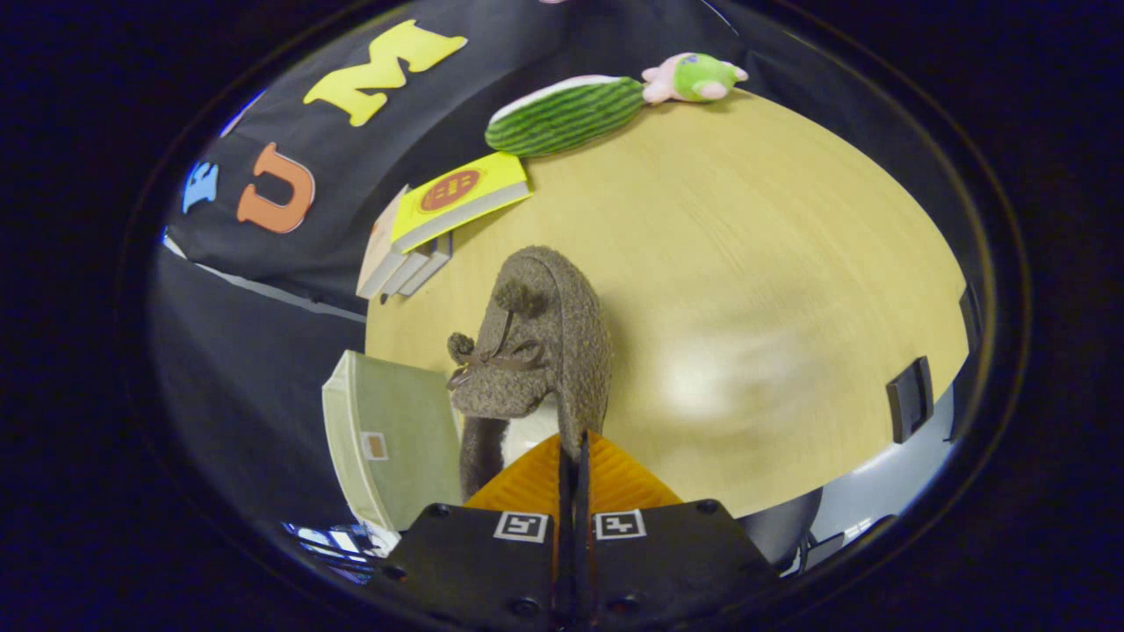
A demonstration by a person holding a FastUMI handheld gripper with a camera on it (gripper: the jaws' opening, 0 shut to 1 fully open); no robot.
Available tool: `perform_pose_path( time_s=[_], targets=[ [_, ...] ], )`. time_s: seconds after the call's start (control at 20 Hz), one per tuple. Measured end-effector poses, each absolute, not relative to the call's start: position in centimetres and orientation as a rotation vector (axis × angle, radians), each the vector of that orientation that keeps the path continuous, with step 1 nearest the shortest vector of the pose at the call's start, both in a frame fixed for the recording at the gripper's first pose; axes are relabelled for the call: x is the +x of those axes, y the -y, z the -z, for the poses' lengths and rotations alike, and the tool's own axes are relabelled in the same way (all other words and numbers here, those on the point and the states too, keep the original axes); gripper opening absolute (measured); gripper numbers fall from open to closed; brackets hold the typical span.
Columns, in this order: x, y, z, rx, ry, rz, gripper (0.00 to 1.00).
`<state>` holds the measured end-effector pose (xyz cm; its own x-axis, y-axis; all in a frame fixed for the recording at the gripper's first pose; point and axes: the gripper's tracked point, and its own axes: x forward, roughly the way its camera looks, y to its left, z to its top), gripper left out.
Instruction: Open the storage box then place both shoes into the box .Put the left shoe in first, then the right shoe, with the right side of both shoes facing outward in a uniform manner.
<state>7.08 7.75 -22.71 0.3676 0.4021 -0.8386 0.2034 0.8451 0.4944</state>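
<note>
A: We see the brown woolly slipper with a pom-pom and bow (536,338) held just ahead of the gripper (572,456). The fingers are closed almost together, pinching the thin rim at its heel, so the shoe hangs above the round pale wooden table (773,263).

B: Beside and below the shoe we note the pale green storage box (386,434), at the table's edge. We cannot tell whether it is open, nor whether a shoe already lies in it.

A: We judge the task part done: one shoe is lifted but not yet placed. Which shoe this is, we cannot say.

B: Beyond lie a yellow book on a stack of books (457,197), a green striped plush (566,114) and a pink-and-green soft toy (694,79). The book's round emblem is too small to read.
</note>
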Motion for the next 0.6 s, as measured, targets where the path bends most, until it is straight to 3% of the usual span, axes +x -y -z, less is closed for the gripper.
perform_pose_path(
  time_s=[0.3, 0.6],
  targets=[
    [4.7, -17.9, 13.4, 0.533, -1.119, -0.347, 0.06],
    [4.2, -25.2, 8.0, 0.472, -1.033, -0.422, 0.06]
  ],
)
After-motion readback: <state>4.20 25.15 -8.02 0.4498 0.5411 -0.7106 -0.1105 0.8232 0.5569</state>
